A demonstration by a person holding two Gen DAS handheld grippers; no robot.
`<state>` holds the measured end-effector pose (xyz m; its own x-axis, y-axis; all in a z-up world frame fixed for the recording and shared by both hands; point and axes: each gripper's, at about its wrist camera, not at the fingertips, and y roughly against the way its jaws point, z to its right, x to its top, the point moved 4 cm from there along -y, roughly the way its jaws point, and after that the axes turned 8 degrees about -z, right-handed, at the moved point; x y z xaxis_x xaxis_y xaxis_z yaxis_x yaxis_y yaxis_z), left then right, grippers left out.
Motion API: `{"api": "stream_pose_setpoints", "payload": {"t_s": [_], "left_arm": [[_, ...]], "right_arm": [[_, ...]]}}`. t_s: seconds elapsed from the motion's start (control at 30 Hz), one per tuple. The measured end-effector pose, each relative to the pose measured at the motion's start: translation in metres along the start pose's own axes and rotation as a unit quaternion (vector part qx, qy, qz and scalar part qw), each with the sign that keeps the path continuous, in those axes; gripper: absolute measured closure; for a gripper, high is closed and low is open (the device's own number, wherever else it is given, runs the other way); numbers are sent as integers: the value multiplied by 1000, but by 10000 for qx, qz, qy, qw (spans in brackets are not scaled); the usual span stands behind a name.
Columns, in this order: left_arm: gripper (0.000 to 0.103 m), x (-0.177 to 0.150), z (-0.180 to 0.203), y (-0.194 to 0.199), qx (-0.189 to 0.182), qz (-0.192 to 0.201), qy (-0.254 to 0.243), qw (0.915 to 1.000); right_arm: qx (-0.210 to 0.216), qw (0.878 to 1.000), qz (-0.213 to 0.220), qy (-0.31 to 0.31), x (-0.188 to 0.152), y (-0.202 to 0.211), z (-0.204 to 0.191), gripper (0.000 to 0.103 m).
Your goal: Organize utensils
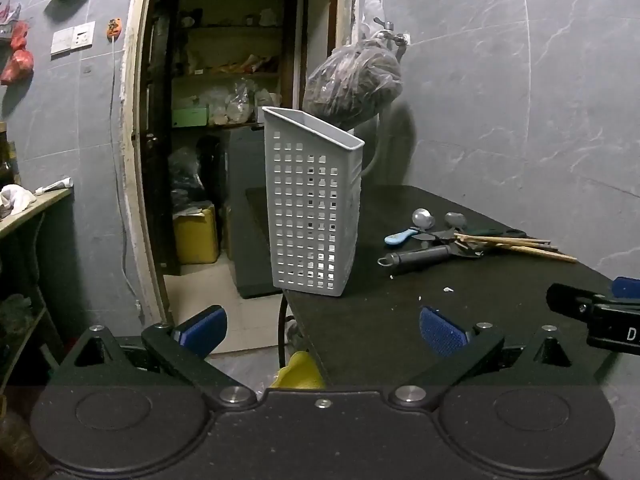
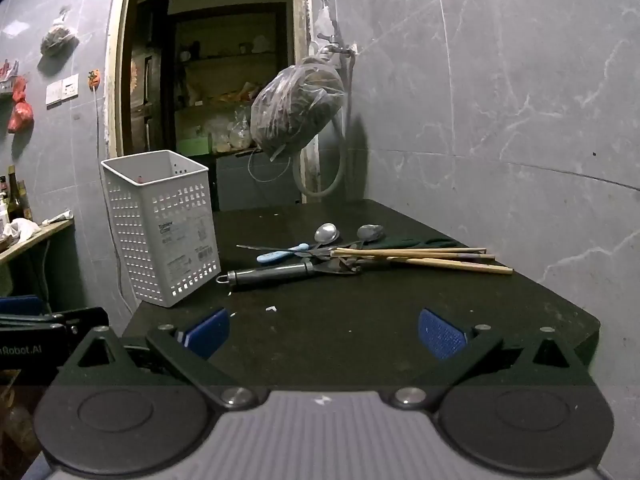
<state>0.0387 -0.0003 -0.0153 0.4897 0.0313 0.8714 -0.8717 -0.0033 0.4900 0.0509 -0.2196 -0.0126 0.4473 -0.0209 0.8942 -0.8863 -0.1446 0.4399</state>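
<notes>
A white perforated utensil basket (image 1: 314, 208) stands upright at the left edge of the black table (image 1: 420, 320); it also shows in the right wrist view (image 2: 160, 228). To its right lies a pile of utensils: two metal spoons (image 2: 326, 234), a blue-handled utensil (image 2: 282, 254), a dark-handled tool (image 2: 272, 274) and wooden chopsticks (image 2: 420, 258). My left gripper (image 1: 322, 330) is open and empty, near the table's front left corner, short of the basket. My right gripper (image 2: 324, 332) is open and empty over the table's front, short of the pile.
A tiled wall (image 2: 500, 120) borders the table at the right and back. A plastic bag (image 2: 298, 108) hangs from a tap above the table's far edge. An open doorway (image 1: 236, 120) with shelves lies behind the basket. A side shelf (image 1: 28, 208) stands at the left.
</notes>
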Motion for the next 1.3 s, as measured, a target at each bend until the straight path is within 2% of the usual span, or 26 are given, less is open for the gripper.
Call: {"api": "stream_pose_setpoints", "payload": {"t_s": [1.3], "left_arm": [[1,-1,1,-3,24,-28,-22,10000]], "right_arm": [[-32,10000,-40,69,0,0,-2,0]]}}
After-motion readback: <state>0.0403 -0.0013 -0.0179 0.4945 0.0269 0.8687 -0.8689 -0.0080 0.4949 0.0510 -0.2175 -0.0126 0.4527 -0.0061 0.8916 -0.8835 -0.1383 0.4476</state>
